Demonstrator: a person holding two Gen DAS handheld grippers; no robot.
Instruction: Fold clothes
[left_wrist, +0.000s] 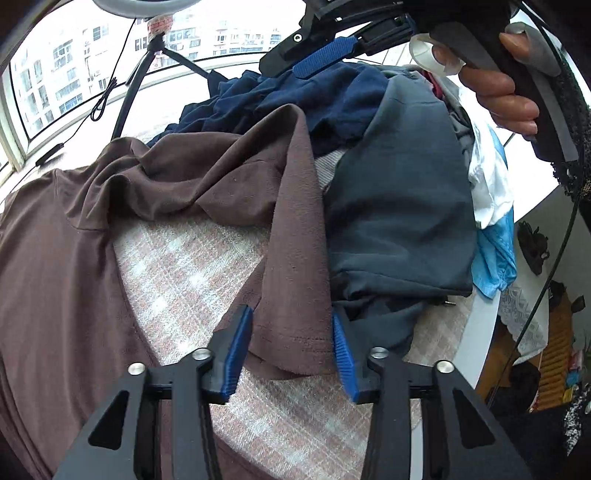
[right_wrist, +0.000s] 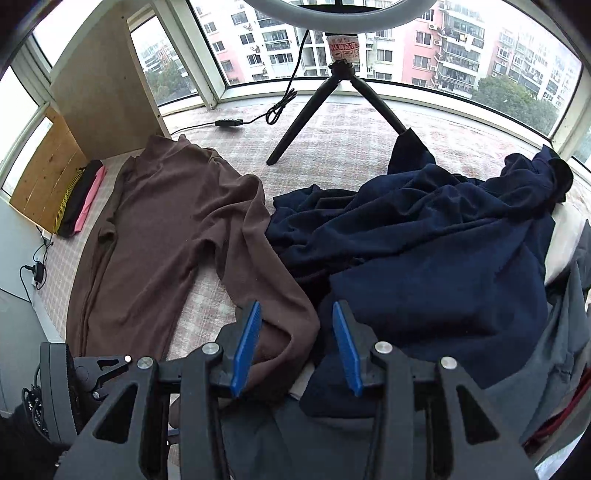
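Note:
A brown long-sleeved shirt (right_wrist: 173, 229) lies spread on the checked cloth surface (left_wrist: 192, 273), its body to the left and one sleeve reaching toward me. My left gripper (left_wrist: 291, 350) is open, and the brown sleeve's cuff (left_wrist: 295, 328) lies between its blue pads without being pinched. My right gripper (right_wrist: 295, 347) is also open, hovering over the same sleeve end (right_wrist: 284, 332) and the edge of a navy garment (right_wrist: 424, 266). In the left wrist view the right gripper (left_wrist: 321, 55) appears at the top, held by a hand (left_wrist: 498, 92).
A heap of unfolded clothes lies at the right: navy items, a grey-blue garment (left_wrist: 399, 206), white and light blue pieces (left_wrist: 491, 206). A tripod (right_wrist: 332, 107) with a ring light stands by the window. Folded black and pink clothes (right_wrist: 81, 195) lie at the far left beside a wooden board (right_wrist: 99, 74).

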